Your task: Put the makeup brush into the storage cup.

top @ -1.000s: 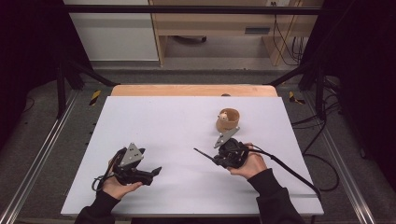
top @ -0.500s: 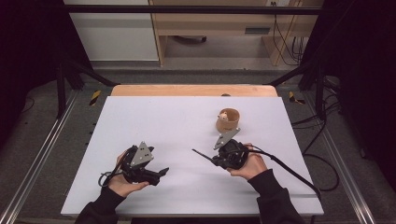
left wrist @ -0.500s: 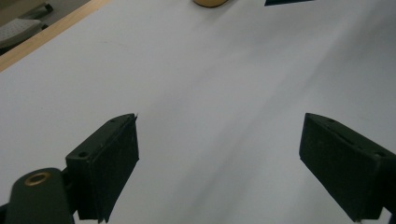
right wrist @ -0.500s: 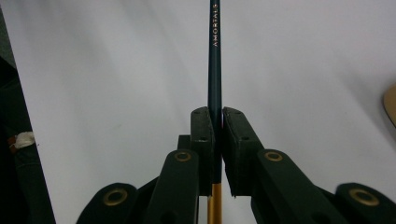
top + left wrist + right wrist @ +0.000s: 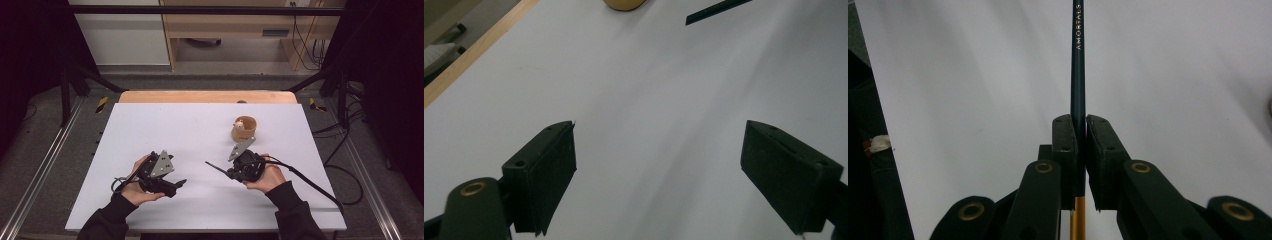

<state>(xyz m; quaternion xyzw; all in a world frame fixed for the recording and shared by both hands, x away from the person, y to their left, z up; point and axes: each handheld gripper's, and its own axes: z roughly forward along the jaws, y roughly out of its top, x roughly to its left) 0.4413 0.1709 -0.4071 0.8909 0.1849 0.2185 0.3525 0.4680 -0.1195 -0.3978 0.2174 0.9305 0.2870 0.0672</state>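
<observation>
Left tool (image 5: 176,186) shifted rightward (open).

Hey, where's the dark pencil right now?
The dark pencil is clamped between the right gripper's fingers, sticking out over the white table toward the left gripper, near the wooden cup.

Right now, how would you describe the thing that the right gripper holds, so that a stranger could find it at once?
Start at the white table and find the wooden cup on its right half. Just in front of the cup, the right gripper is shut on a thin dark teal pencil. The pencil juts out toward the left gripper, and it is the one long, slim thing there.
</observation>
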